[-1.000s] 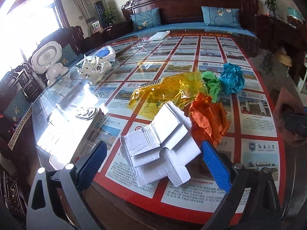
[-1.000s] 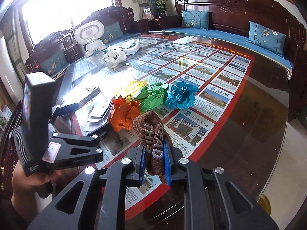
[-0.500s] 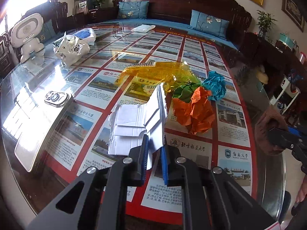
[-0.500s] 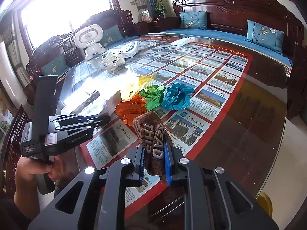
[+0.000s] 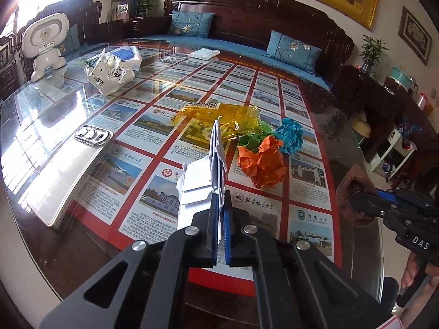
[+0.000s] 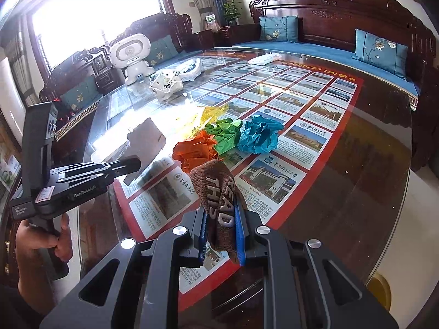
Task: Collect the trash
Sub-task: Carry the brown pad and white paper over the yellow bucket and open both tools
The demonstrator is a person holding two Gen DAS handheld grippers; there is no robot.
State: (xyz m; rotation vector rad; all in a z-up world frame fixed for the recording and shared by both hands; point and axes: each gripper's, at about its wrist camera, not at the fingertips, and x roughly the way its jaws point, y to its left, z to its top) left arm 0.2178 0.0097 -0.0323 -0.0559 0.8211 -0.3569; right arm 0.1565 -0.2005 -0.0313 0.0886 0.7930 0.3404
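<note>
My left gripper is shut on a white folded paper carton, which stands edge-on between the blue pads, tilted up off the glass table. Beyond it lie an orange paper ball, a green one, a teal one and a yellow cellophane wrapper. My right gripper is shut on a brown cloth with raised white letters, near the table's front edge. In the right wrist view the left gripper holds the carton left of the orange ball.
A silver phone lies at the left near the table edge. A white plastic bag and a white robot toy stand at the far left. A flat white packet lies at the far end, before the sofa.
The left jaws went from wide open around the white carton to shut on it. The carton rose and turned edge-on. The right gripper kept still with the cloth.
</note>
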